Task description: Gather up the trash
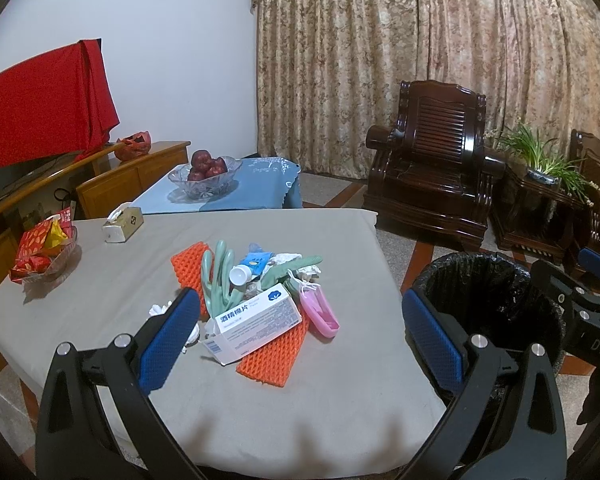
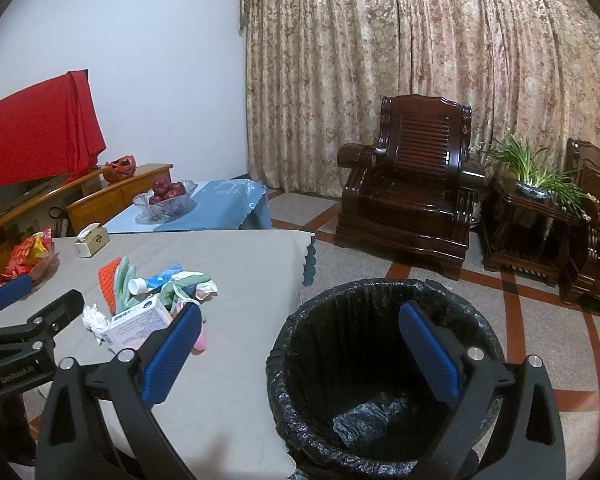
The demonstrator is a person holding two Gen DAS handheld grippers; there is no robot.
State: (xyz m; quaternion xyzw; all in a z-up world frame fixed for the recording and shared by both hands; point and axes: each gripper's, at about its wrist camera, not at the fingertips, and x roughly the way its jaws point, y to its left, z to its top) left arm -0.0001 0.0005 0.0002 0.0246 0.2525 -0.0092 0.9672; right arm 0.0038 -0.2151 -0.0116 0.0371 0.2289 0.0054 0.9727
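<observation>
The left gripper [image 1: 300, 336] hangs over the near part of the grey-covered table [image 1: 340, 420], its blue pads spread wide with nothing between them, and the right gripper [image 2: 300, 352] is likewise spread and empty, poised above the black-lined trash bin [image 2: 384, 360], which stands on the floor just beside the table's right edge. Taking the bin as the mark, the trash pile lies to its left on the table: nearest is a white box of alcohol pads [image 1: 256, 320] with an open flap, resting on an orange foam net [image 1: 274, 356], with a pink mask case [image 1: 320, 308] just beside the box on the bin side. Behind these lie green rubber gloves [image 1: 218, 276], a blue-and-white tube [image 1: 248, 270], crumpled tissue [image 1: 286, 258] and a second orange net [image 1: 188, 264]. Farther left of the bin sit a tissue box [image 1: 122, 224] and a glass dish of red wrappers [image 1: 44, 252]. Beyond the bin, a bowl of red apples [image 1: 204, 176] rests on a blue cloth, and a dark wooden armchair [image 2: 412, 188] stands before the curtain
</observation>
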